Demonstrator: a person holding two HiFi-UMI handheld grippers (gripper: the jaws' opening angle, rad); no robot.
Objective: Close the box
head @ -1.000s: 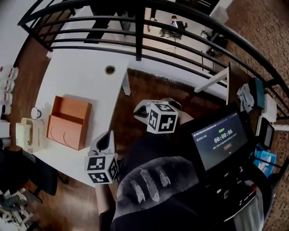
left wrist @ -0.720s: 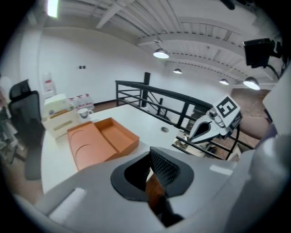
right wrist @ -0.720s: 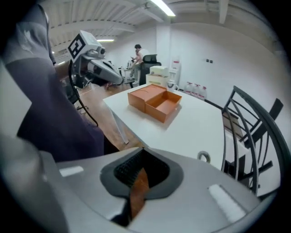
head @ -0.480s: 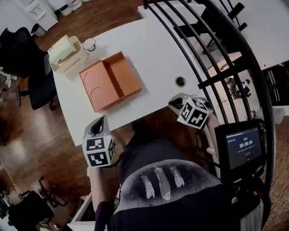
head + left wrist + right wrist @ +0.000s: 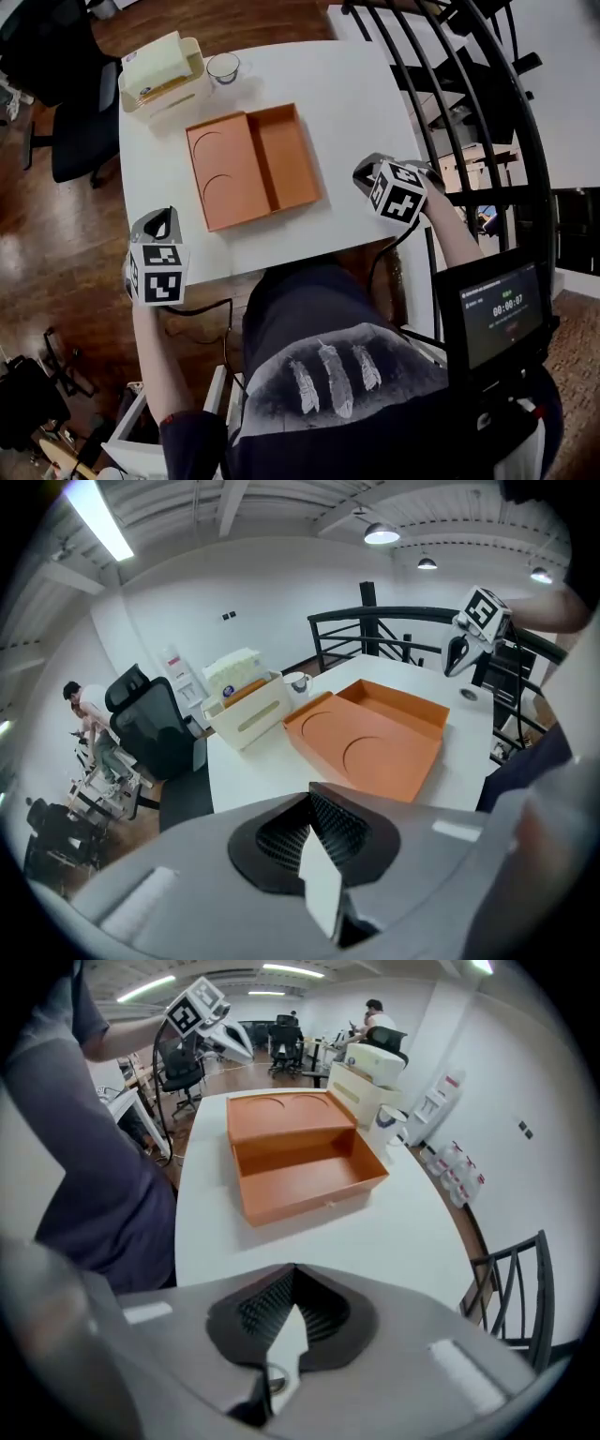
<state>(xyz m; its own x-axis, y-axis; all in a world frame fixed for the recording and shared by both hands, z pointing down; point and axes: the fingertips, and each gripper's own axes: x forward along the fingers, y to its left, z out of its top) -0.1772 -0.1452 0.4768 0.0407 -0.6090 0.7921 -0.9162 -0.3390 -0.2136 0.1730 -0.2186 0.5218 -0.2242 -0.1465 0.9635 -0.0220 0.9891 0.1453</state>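
Note:
An orange box lies open in the middle of the white table. Its lid, marked with two curved cut lines, lies flat to the left of the tray. My left gripper hovers at the table's near left corner, short of the box, jaws shut on nothing. My right gripper hangs by the table's right edge, just right of the tray, also shut and empty. The left gripper view shows the lid nearest; the right gripper view shows the tray nearest.
A cream desk organizer and a white cup stand at the table's far left corner. A black office chair is left of the table. A black railing runs along the right. A cable hole sits near the table's end.
The head view has swung so the table now sits in the middle. Both grippers have come up to the table, one at each side of the box. The box has not moved.

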